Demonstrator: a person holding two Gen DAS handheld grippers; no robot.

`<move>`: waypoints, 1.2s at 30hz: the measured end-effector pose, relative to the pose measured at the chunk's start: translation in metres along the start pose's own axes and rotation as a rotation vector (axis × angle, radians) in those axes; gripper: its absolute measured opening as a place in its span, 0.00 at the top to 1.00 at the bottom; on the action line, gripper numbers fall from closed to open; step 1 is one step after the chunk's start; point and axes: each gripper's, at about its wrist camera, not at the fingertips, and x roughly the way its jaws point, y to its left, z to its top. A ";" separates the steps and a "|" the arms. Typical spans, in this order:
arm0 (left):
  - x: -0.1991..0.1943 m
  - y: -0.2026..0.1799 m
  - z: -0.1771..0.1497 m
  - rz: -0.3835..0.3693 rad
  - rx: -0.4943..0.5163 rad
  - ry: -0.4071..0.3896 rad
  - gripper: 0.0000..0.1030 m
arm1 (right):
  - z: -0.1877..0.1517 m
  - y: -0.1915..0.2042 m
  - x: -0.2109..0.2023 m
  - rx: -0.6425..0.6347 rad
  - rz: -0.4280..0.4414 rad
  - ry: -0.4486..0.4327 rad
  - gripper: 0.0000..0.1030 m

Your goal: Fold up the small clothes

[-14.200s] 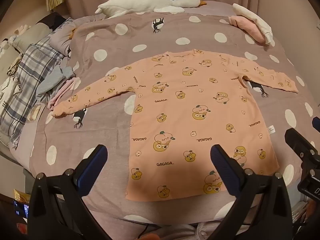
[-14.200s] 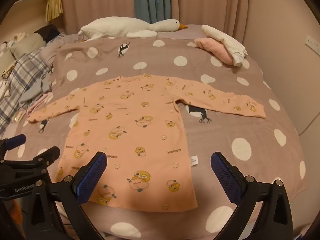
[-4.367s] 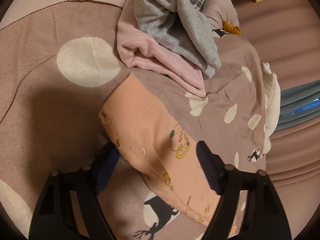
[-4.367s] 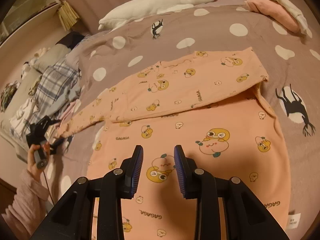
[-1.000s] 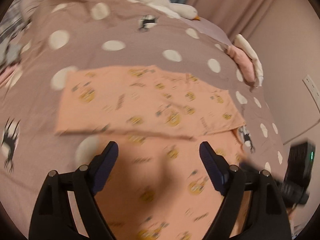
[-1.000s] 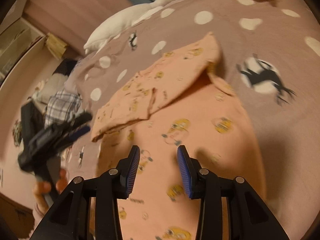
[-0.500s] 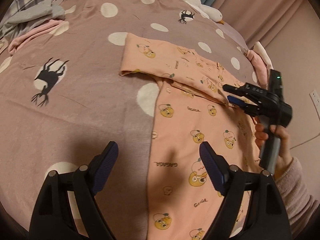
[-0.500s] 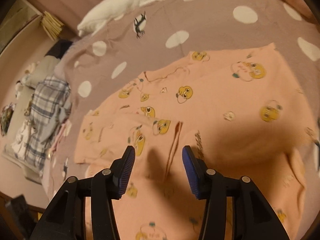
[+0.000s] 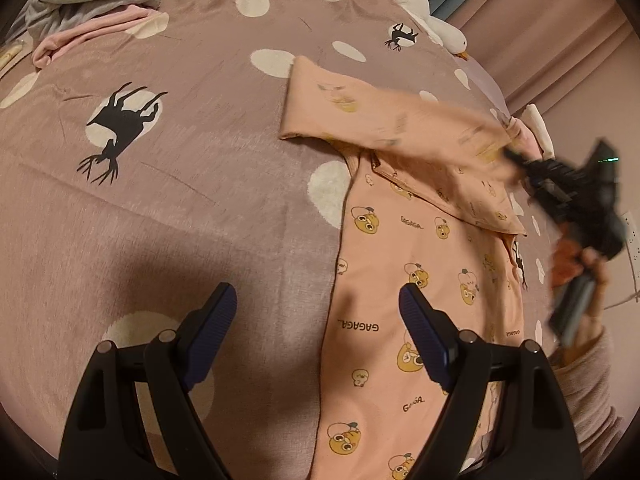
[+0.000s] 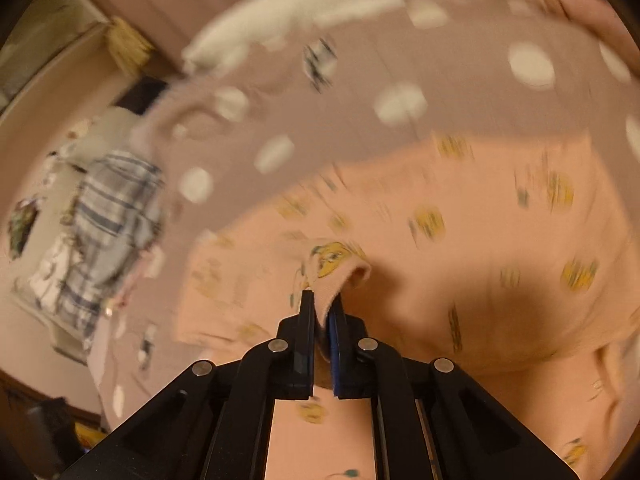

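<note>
A small peach shirt (image 9: 420,264) with yellow cartoon prints lies on the spotted mauve bedspread (image 9: 180,184), both sleeves folded across its chest. My left gripper (image 9: 316,320) is open and empty, hovering over the shirt's left edge. My right gripper (image 10: 322,308) is shut on the cuff of the upper folded sleeve (image 10: 340,268) and lifts it off the shirt. The right gripper also shows blurred in the left wrist view (image 9: 520,164), pulling that sleeve (image 9: 392,120) to the right.
A pile of grey and pink clothes (image 9: 88,4) and plaid fabric (image 10: 112,216) lies at the bed's left side. A white goose plush (image 10: 304,12) lies at the head of the bed. Curtains (image 9: 560,20) hang behind.
My right gripper has closed on the folded sleeve's cuff and raised it, moving fast. My left gripper has stayed open, sinking slightly closer to the bed.
</note>
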 end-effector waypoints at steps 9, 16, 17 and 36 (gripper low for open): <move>0.005 -0.008 0.000 -0.016 0.014 0.012 0.19 | 0.039 -0.038 -0.072 0.007 -0.084 -0.131 0.93; 0.011 -0.021 0.015 -0.017 0.039 0.016 0.19 | 0.021 -0.094 -0.032 0.130 -0.207 0.030 0.93; 0.011 -0.026 0.019 -0.015 0.056 0.010 0.19 | 0.020 -0.099 -0.028 0.154 -0.224 0.047 0.90; 0.107 -0.113 0.096 -0.016 0.247 0.020 0.25 | 0.006 -0.097 -0.037 -0.047 -0.271 0.017 0.80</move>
